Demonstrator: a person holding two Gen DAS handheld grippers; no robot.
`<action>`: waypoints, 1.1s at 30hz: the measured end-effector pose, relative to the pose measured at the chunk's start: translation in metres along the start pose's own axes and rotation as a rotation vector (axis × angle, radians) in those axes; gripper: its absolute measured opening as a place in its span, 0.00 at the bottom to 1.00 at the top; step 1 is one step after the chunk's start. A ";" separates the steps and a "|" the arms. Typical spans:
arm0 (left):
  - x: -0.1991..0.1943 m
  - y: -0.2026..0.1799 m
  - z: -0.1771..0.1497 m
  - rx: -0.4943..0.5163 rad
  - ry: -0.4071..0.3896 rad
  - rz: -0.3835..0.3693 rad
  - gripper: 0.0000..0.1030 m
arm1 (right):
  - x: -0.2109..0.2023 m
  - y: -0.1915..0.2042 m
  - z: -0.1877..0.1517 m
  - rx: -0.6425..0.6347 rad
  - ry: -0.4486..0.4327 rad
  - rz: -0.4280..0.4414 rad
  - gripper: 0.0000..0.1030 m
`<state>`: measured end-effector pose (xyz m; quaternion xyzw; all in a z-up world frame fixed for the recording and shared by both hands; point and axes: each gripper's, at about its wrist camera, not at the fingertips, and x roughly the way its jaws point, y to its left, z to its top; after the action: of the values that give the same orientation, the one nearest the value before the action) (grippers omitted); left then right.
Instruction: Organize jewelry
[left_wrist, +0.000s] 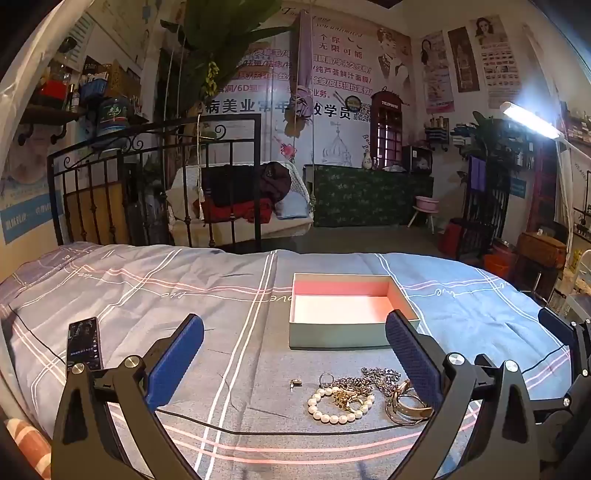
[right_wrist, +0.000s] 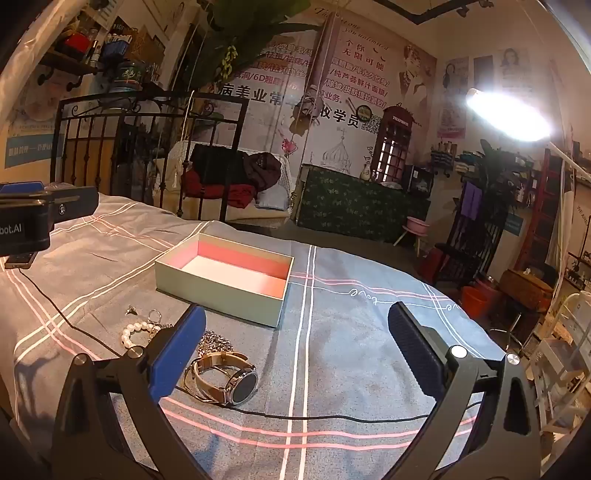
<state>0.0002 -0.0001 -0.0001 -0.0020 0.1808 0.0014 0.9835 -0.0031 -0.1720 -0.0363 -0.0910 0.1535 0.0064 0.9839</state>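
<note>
An open pale green box (left_wrist: 343, 334) with a pink inside stands empty on the bed; it also shows in the right wrist view (right_wrist: 218, 291). In front of it lies a jewelry pile: a pearl bracelet (left_wrist: 334, 415), a silver chain (left_wrist: 382, 378), a ring (left_wrist: 325, 377), a small earring (left_wrist: 295, 383) and a watch (right_wrist: 236, 380) with a tan strap. My left gripper (left_wrist: 295, 332) is open and empty above the pile. My right gripper (right_wrist: 297, 325) is open and empty, to the right of the pile; the watch lies by its left finger (right_wrist: 181, 347).
A phone (left_wrist: 84, 343) lies on the striped bedcover (left_wrist: 184, 295) at the left, with a black cable (left_wrist: 258, 430) running across the front. A black iron bed frame (left_wrist: 155, 177) stands behind. The left gripper's body (right_wrist: 33, 218) shows at the right wrist view's left edge.
</note>
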 end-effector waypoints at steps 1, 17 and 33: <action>0.000 0.000 0.000 -0.002 -0.002 0.000 0.94 | 0.000 0.001 0.000 -0.008 -0.001 -0.001 0.95; 0.008 0.001 -0.004 -0.010 0.031 -0.042 0.94 | 0.006 -0.001 0.005 -0.005 0.030 0.008 0.95; 0.010 0.002 -0.009 -0.023 -0.003 -0.035 0.94 | 0.013 -0.006 0.005 0.046 0.054 0.051 0.95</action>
<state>0.0057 0.0014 -0.0124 -0.0165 0.1791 -0.0137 0.9836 0.0116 -0.1772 -0.0344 -0.0646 0.1822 0.0254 0.9808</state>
